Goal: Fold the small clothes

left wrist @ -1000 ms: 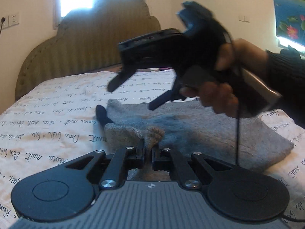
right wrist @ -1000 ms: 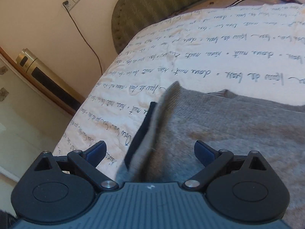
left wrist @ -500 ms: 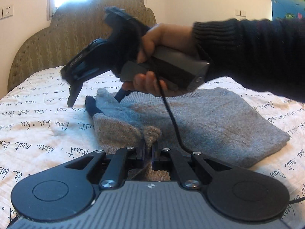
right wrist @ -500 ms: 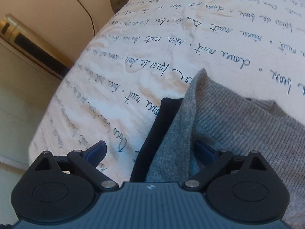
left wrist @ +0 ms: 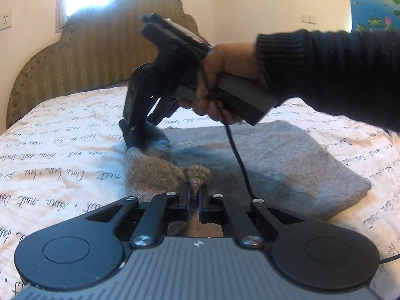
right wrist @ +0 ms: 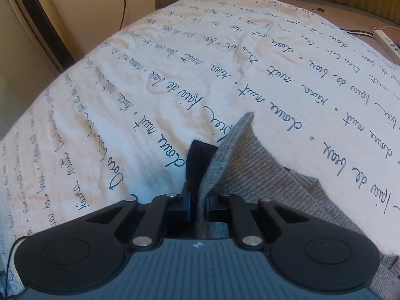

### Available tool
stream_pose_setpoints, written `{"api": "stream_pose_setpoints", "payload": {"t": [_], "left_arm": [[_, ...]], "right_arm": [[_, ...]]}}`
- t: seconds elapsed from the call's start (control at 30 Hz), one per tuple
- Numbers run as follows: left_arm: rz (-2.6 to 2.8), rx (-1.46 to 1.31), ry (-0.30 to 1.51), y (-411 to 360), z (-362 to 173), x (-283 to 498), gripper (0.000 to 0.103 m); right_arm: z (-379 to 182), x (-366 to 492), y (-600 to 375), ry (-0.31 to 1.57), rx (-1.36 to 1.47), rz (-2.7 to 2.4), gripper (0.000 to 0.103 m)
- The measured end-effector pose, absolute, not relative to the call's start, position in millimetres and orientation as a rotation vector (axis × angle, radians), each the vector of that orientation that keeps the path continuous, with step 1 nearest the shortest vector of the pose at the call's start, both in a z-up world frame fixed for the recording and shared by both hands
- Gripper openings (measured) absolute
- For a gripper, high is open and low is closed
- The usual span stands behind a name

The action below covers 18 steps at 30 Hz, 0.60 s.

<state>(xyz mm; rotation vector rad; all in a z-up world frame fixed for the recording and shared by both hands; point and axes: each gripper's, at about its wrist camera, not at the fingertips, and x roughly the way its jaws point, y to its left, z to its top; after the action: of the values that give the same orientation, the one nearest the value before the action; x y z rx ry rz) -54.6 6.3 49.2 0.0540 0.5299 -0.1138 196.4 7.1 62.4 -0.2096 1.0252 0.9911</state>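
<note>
Grey knitted sweater [left wrist: 262,160] lies on a bed [left wrist: 62,155] covered in script-printed bedding, in front of the padded headboard [left wrist: 95,57]. Left claw [left wrist: 194,195] is pinching a bunched grey fold on the sweater's near edge. Right claw [right wrist: 198,207], farther toward the headboard, is clamped on what looks like a cuff with dark lining. Risk: uneven lifting could drag the folded body askew, or thin knit could slip free.

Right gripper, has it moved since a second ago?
Yes. In the left wrist view the right gripper has dropped from level with the headboard onto the sweater edge, and shut.
</note>
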Motion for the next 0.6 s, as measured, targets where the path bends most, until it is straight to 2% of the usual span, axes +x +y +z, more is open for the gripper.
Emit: {"api": "stream_pose_setpoints", "payload": {"t": [0.33,0.6], "left_arm": [[-0.414,0.090,0.490,-87.3,66.6,-42.2,0.004],[-0.587,0.134,0.657,-161.5,28.6,-22.9,0.000]], "right_arm": [[86.8,220.7,-184.4,0.962,0.053,0.874,0.009],[35.2,230.5,-283.1,1.016,0.171,0.727,0.009]]}}
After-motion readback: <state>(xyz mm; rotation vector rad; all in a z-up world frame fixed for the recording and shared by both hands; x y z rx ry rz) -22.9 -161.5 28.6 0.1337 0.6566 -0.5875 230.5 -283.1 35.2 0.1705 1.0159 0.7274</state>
